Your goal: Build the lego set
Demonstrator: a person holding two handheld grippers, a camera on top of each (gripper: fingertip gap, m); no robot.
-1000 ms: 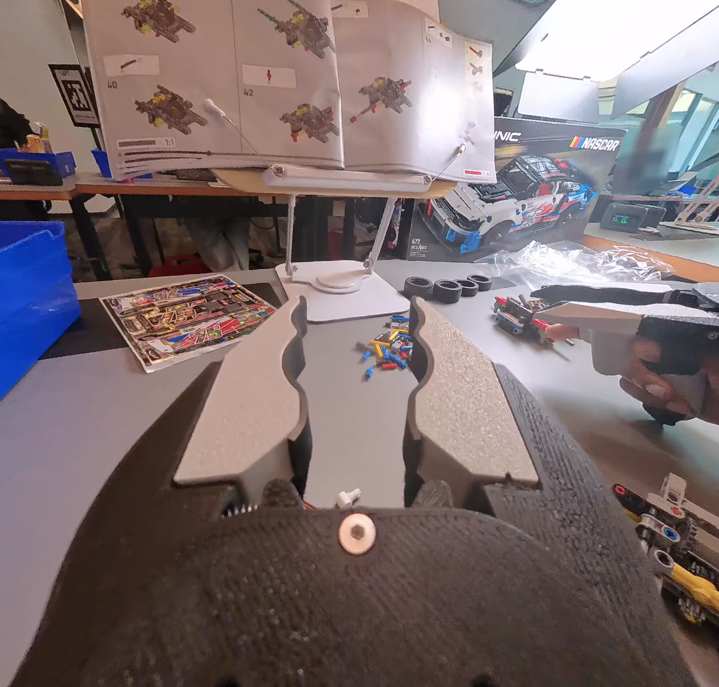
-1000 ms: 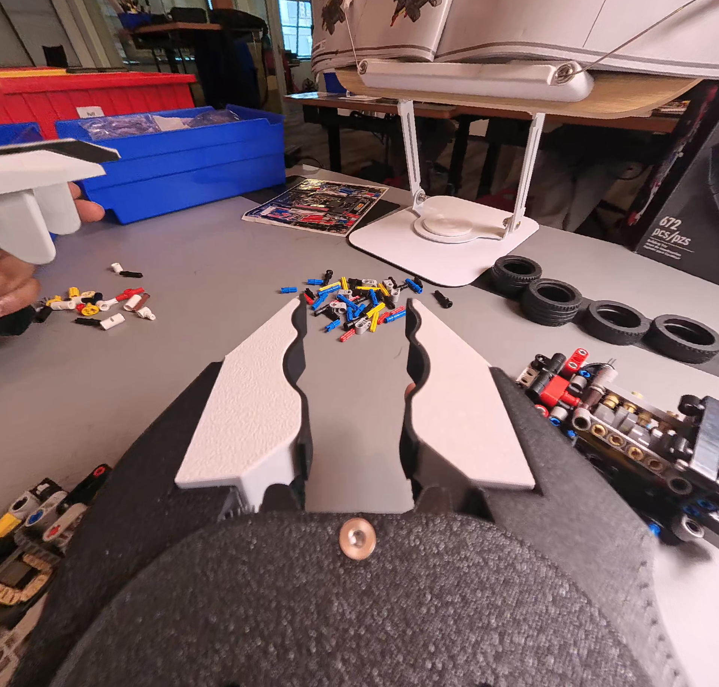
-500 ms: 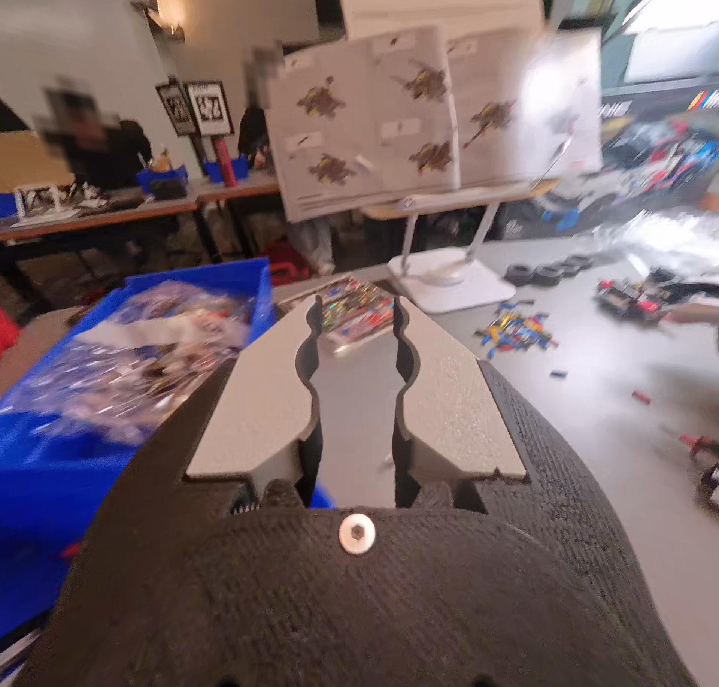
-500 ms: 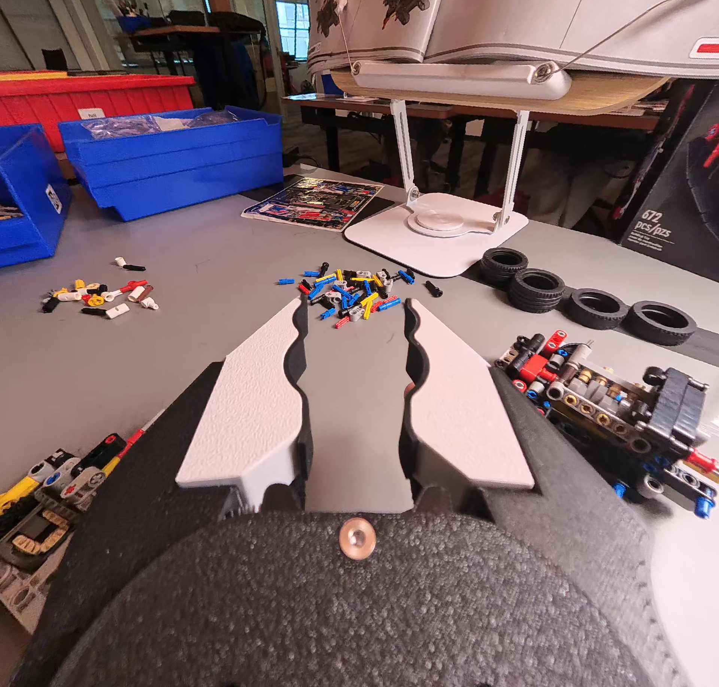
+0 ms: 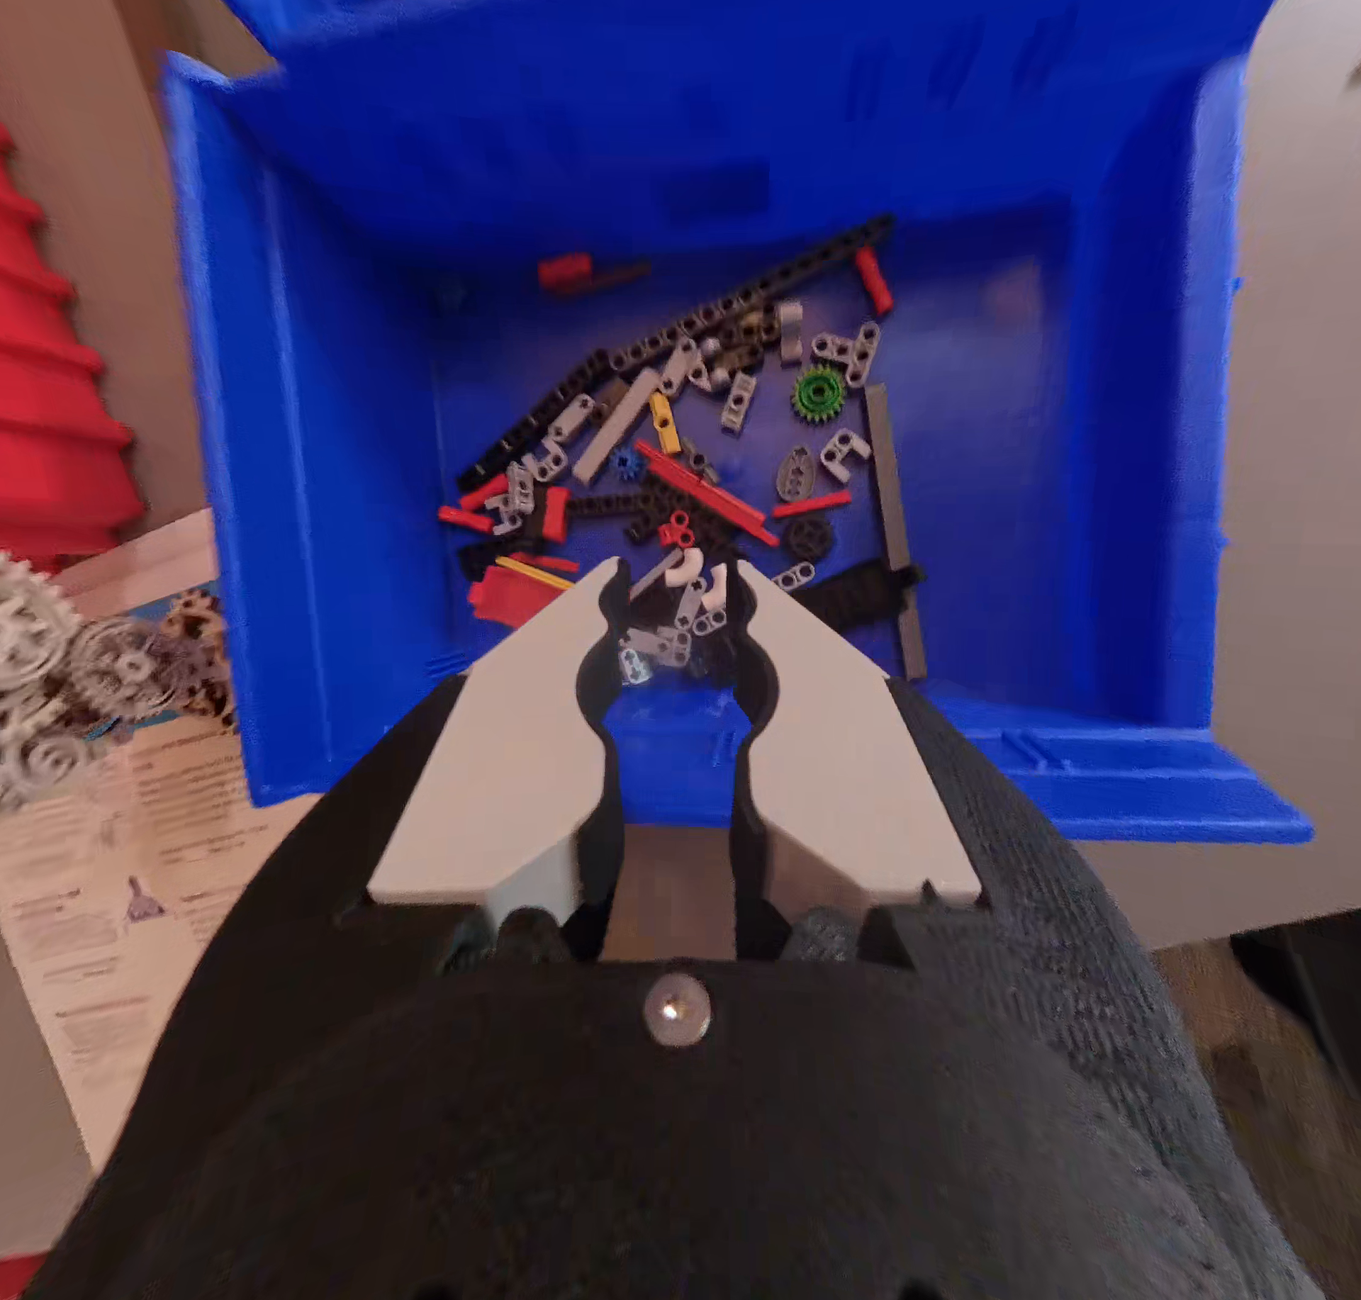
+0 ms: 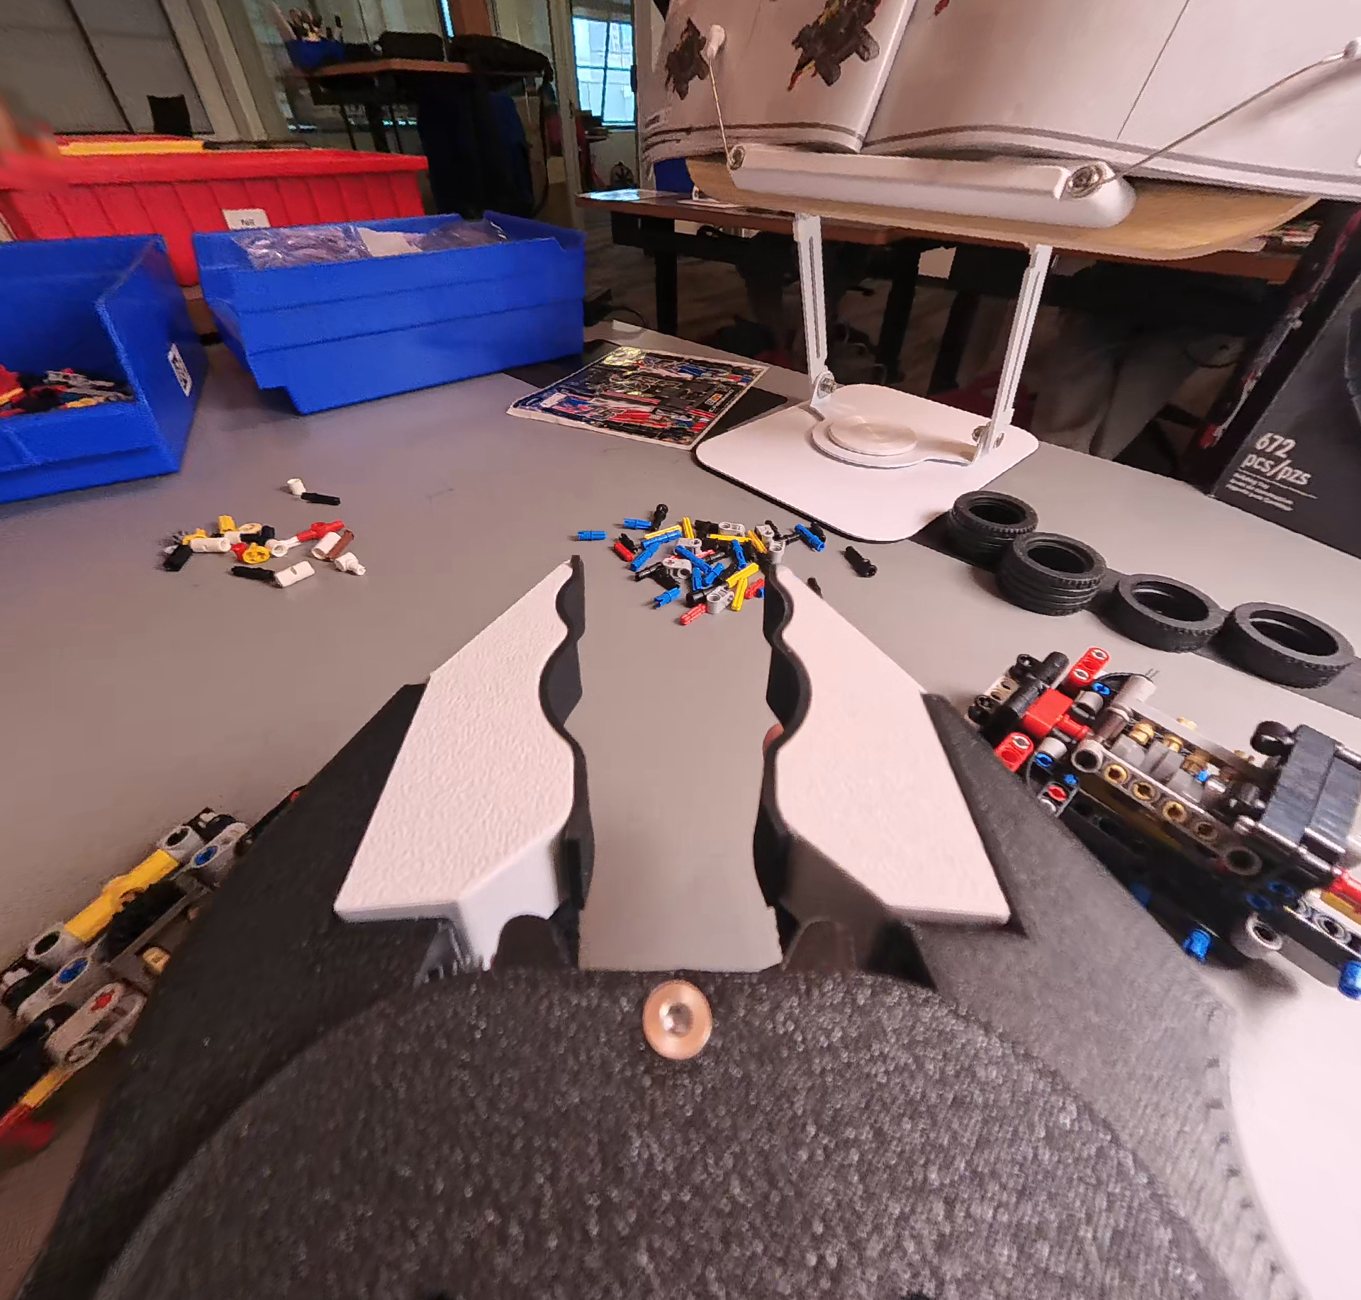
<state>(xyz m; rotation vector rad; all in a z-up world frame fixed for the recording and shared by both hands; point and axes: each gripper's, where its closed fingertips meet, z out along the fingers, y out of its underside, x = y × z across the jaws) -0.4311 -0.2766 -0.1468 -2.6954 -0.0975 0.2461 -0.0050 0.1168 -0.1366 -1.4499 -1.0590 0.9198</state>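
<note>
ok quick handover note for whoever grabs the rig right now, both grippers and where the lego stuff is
Left gripper: open, empty, aimed down into the blue bin of loose beams, axles and a green gear.
Right gripper: open, empty, above the grey table, short of the pin pile.
Partly built chassis lies to its right, four tyres behind it, another sub-assembly at left.
Done: sub-assemblies only. Left: pick the next part, following the instruction booklet.

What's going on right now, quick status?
Left gripper open, empty, above the blue parts bin of loose Lego pieces. Right gripper open, empty, over the table, short of the small pin pile. Nothing blocking either.
</note>
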